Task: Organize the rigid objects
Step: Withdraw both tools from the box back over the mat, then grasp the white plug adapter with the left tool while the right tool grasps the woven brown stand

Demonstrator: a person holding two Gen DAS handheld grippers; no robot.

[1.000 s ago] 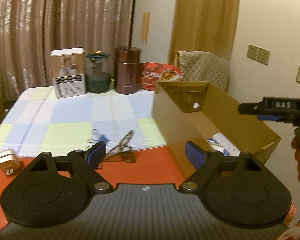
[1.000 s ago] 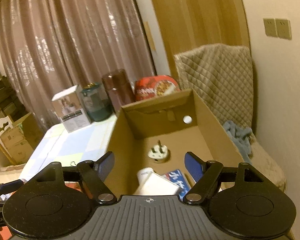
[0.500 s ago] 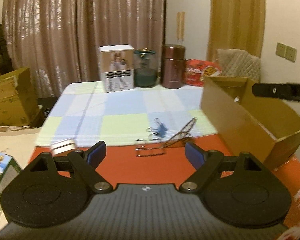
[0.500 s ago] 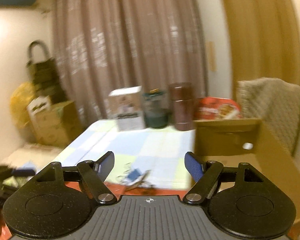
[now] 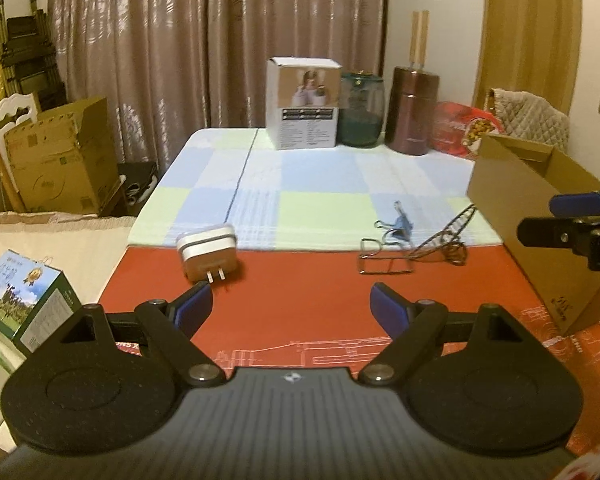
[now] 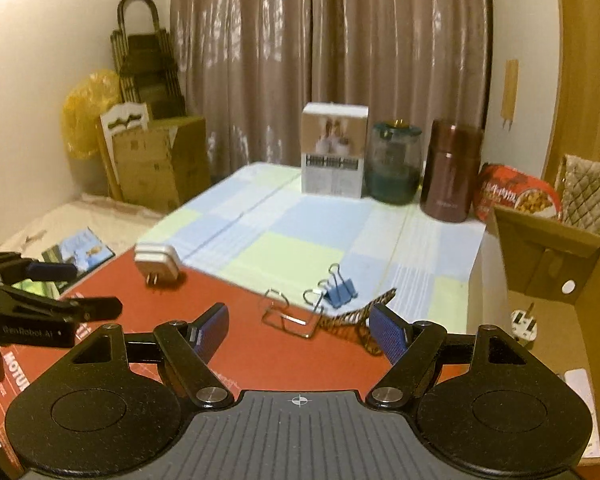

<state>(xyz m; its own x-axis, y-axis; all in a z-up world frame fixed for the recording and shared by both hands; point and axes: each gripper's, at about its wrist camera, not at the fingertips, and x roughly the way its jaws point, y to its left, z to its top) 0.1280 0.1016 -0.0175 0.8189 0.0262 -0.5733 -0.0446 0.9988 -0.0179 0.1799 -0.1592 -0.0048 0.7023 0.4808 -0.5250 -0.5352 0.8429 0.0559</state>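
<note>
Left wrist view: the left claw (image 5: 291, 306) is spread apart with nothing in it, hanging over the red mat on the bench (image 5: 300, 280). The white charger plug (image 5: 207, 256) lies just ahead of its left finger, not touching. The wire stand (image 5: 412, 250) and blue binder clip (image 5: 400, 224) are farther right, near the cardboard box (image 5: 540, 216).

Right wrist view: the right claw (image 6: 299, 330) is also apart and empty. The wire stand (image 6: 288, 316) and binder clip (image 6: 338, 290) sit right between and just past its fingers; 1 white plug (image 6: 523, 324) lies in the box.
</note>
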